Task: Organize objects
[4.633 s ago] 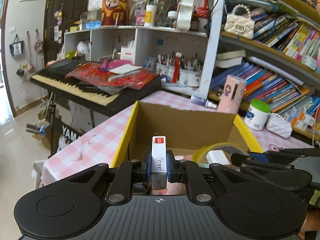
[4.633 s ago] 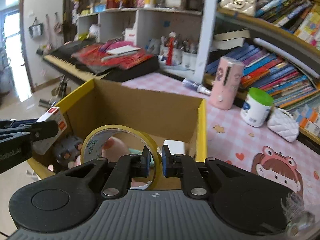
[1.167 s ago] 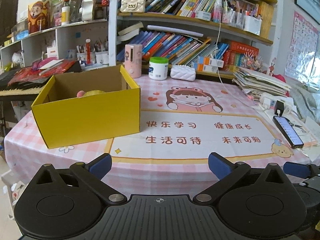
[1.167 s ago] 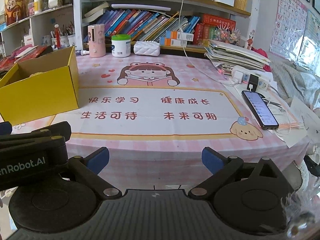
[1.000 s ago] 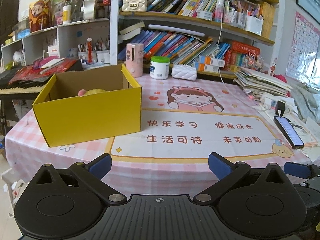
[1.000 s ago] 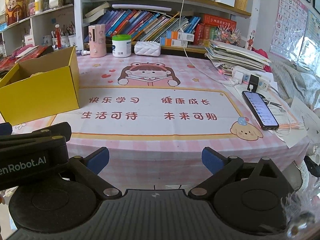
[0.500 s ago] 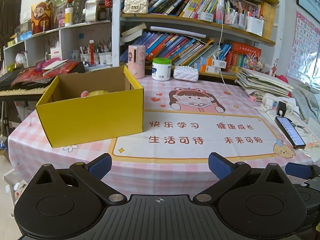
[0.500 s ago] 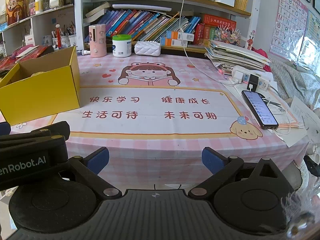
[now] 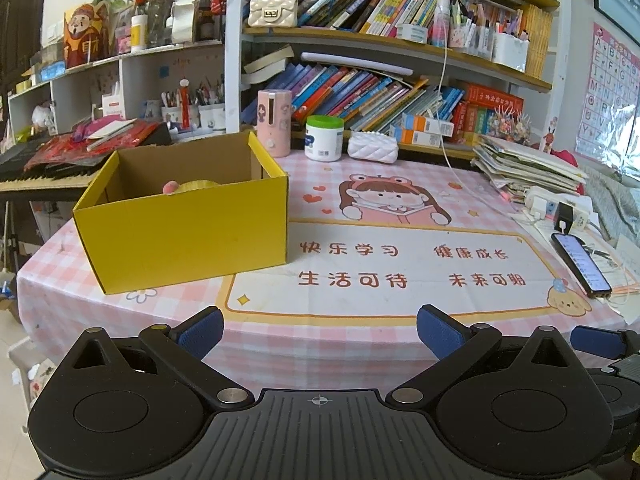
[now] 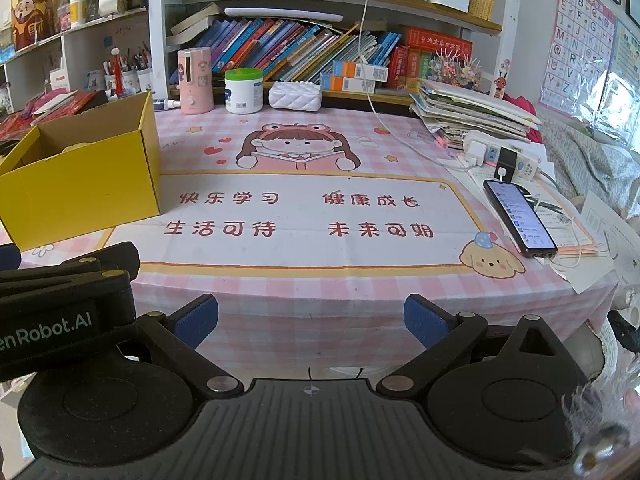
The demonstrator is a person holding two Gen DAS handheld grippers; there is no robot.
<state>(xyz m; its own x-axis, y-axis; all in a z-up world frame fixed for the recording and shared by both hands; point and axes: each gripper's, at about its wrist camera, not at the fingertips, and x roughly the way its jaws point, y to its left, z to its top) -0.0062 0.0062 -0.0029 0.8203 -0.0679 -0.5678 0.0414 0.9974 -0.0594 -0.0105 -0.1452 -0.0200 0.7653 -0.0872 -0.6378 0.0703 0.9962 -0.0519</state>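
A yellow cardboard box [image 9: 188, 236] stands on the left of the pink checked tablecloth [image 9: 360, 336]; it shows in the right wrist view as the yellow cardboard box [image 10: 80, 188]. Over its front wall I see a pink lump and a yellow tape roll [image 9: 196, 186] inside. My left gripper [image 9: 319, 330] is open and holds nothing, back from the table's near edge. My right gripper [image 10: 311, 318] is also open and holds nothing. The left gripper's body [image 10: 60, 312] shows at the left of the right wrist view.
A phone [image 10: 519, 218] on a cable lies at the table's right, by a power strip [image 10: 500, 156] and a paper stack [image 10: 468, 114]. A pink bottle [image 9: 274, 122], a white jar [image 9: 324, 138] and a white pouch [image 9: 373, 147] stand before the bookshelf.
4.6 s ago the left gripper held a small white box and the right a yellow tape roll over the yellow box. Both are now open, withdrawn from the table; the view has barely shifted lately.
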